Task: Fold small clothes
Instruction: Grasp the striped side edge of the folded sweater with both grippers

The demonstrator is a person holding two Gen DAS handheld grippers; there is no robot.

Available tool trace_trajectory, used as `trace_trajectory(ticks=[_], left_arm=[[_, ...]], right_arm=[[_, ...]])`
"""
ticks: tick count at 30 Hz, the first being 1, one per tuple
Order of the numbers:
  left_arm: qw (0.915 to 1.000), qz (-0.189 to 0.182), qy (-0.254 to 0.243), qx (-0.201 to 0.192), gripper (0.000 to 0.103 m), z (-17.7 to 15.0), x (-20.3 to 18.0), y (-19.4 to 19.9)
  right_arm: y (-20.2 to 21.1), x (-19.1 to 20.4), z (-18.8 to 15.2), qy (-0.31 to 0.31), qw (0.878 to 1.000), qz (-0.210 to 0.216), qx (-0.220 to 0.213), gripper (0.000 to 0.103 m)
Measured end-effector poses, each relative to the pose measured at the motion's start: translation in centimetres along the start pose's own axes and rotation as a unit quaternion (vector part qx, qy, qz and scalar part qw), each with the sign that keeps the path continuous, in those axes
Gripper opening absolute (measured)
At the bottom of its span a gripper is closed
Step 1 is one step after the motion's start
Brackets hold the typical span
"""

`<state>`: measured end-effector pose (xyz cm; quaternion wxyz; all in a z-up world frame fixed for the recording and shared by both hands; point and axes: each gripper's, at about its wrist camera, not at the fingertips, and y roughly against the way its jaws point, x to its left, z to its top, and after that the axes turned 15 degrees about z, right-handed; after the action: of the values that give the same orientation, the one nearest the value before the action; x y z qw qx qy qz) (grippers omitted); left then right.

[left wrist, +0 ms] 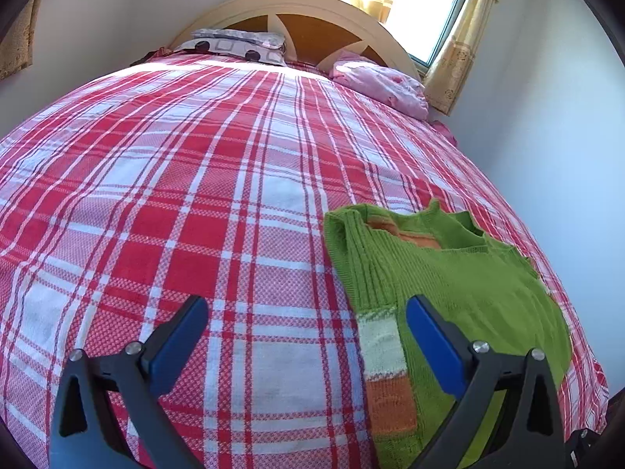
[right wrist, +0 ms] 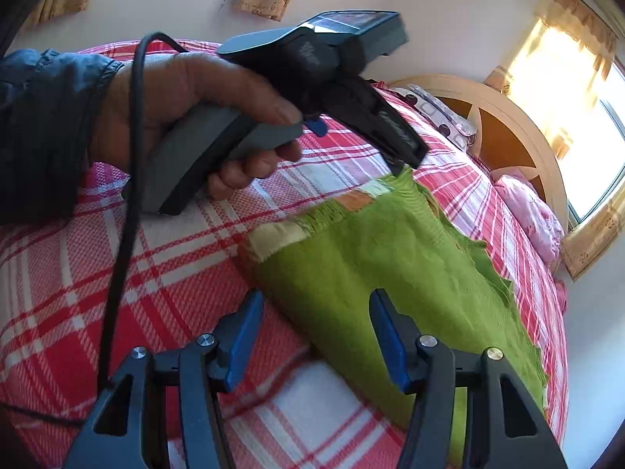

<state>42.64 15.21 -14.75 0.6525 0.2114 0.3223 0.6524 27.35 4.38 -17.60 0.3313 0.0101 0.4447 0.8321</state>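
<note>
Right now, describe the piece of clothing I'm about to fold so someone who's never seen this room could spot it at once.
Start at the bed with the red and white checked cover. The sweater lies on it near the right edge in the left wrist view, at the end away from the headboard. It is bright green knit with orange and cream blocks, unlike the pink bundle and patterned pillow by the headboard.

sweater (left wrist: 449, 273) on bed (left wrist: 195, 195), pillows (left wrist: 238, 47) behind

Bright daylight glares through the window (left wrist: 424, 8); fisheye edges curve, darken.
</note>
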Motion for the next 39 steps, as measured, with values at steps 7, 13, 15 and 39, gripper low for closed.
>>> trace_trajectory(ticks=[7, 13, 15, 39], left_arm=[[0.9994, -0.033, -0.006, -0.004, 0.102, 1.4, -1.1, -1.5], [0.9984, -0.056, -0.001, 0.003, 0.093, 2.9, -2.2, -3.5], [0.9980, -0.061, -0.005, 0.018, 0.085, 2.9, -2.6, -4.4], [0.9823, -0.159, 0.051, 0.084, 0.014, 2.4, -1.1, -6.9]], right_arm=[[-1.1, 0.3, 0.5, -0.004, 1.000, -0.003, 0.003, 0.057], [-1.9, 0.2, 1.4, 0.001, 1.000, -0.011, 0.002, 0.057], [-2.2, 0.3, 1.4, 0.003, 1.000, -0.014, 0.002, 0.057], [-0.1, -0.4, 2.1, -0.043, 0.999, 0.016, -0.023, 0.014]])
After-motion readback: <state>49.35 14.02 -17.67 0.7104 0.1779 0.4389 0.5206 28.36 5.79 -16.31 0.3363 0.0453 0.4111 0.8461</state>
